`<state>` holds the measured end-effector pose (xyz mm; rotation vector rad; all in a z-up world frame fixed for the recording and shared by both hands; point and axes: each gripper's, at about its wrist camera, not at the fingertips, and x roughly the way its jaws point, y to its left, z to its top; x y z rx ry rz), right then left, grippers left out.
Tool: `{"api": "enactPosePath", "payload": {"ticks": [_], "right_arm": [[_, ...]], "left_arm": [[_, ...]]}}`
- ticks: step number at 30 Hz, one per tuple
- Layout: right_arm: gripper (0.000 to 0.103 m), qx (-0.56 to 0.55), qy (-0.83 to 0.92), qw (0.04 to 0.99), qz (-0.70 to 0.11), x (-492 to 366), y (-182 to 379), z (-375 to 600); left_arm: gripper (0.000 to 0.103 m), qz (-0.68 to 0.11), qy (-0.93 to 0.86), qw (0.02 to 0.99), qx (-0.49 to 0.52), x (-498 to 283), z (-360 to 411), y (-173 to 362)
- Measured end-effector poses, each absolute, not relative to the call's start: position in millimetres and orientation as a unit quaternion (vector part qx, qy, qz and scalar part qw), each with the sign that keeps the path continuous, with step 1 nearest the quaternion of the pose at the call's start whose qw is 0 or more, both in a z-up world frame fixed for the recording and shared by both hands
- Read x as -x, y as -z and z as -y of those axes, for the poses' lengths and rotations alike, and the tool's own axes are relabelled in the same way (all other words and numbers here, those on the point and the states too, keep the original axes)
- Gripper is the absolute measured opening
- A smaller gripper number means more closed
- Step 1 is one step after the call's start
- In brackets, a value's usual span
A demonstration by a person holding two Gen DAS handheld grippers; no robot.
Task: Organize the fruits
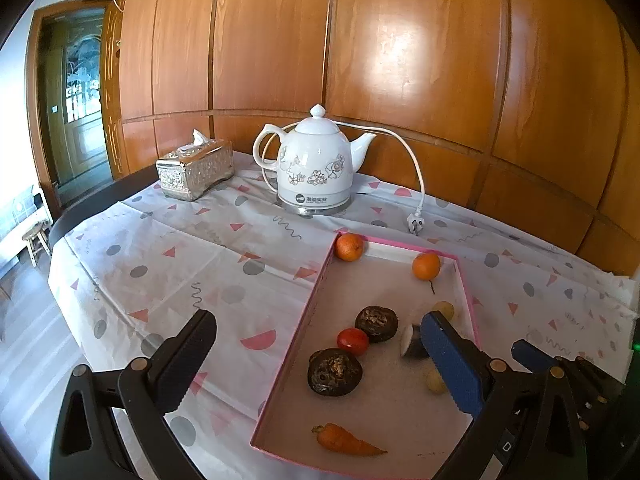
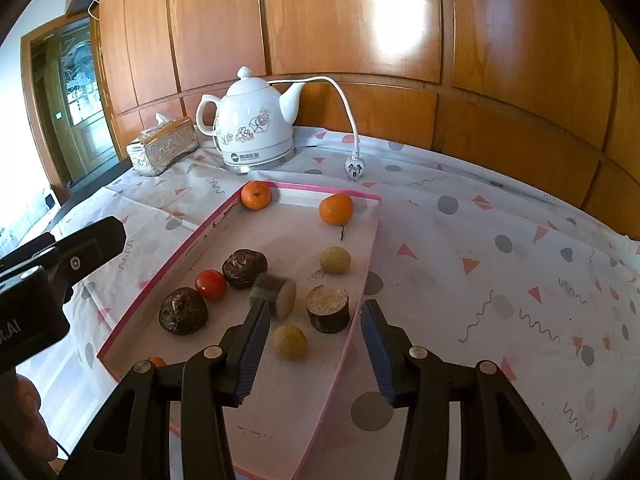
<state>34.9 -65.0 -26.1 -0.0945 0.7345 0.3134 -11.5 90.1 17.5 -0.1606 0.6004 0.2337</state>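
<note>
Left gripper (image 1: 320, 360): jaws spread wide, holding nothing.
Right gripper (image 2: 314, 354): jaws apart, empty, lower centre.
Tray (image 2: 360, 280): fruit scattered inside.

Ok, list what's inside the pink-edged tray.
Inside the tray: two oranges, a tomato, two dark round fruits, two cut cylinders, two pale balls, a carrot. The near corner is hidden behind the right jaws.

Shallow pink-rimmed tray (image 2: 176, 258) holds two oranges (image 2: 256, 195) (image 2: 336, 209) at its far corners, a red tomato (image 2: 211, 284) between two dark wrinkled fruits (image 2: 244, 268) (image 2: 183, 311) mid-tray, two pale round fruits (image 2: 335, 260) (image 2: 290, 342) toward its right edge, and a carrot (image 1: 346, 440) lying near its front edge
</note>
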Motion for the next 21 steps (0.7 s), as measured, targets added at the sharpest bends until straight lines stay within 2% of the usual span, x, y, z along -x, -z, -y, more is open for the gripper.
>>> {"api": "enactPosePath", "payload": {"ticks": [21], "right_arm": [[0.048,0.047,-0.157,0.922,-0.351,-29.3,26.4,64.6]], "left_arm": [[0.103,-0.288,-0.132,0.945,0.077,16.6,-89.5,-20.4]]}}
